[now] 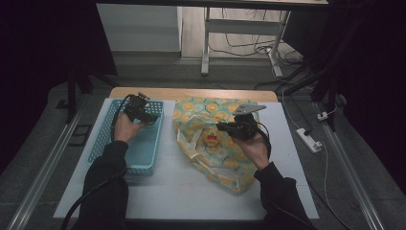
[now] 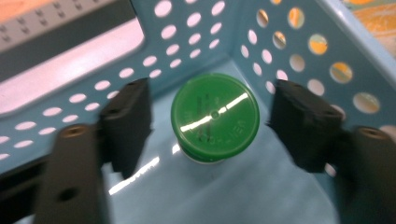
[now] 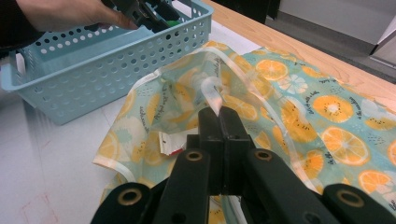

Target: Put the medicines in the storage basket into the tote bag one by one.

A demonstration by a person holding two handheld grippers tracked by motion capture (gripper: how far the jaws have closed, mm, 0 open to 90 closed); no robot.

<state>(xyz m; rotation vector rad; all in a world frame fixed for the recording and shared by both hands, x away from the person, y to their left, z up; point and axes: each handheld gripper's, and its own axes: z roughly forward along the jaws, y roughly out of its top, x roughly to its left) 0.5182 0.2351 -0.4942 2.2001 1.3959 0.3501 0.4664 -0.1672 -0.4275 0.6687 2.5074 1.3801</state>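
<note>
Inside the light-blue perforated basket (image 2: 299, 28), the left hand-held gripper (image 2: 210, 119) straddles a green bottle cap (image 2: 215, 116) with jaws apart; the right hand-held gripper (image 3: 219, 112) pinches the orange-print bag's (image 3: 327, 116) rim.

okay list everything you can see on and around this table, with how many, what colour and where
basket: one, light blue, perforated walls, on the left of the table.
green-capped container: one, green lid, upright in a corner of the basket, between the left gripper's jaws, with a gap to each pad.
bag: one, teal with orange-slice print, lying on the middle to right of the table, its rim pinched and lifted.
red-and-white tag: one, inside the bag's mouth.
table: one, white top with a wooden far edge.
power strip: one, white, on the floor at right.
left gripper: black, down in the basket.
right gripper: black, shut on the bag's rim.
</note>
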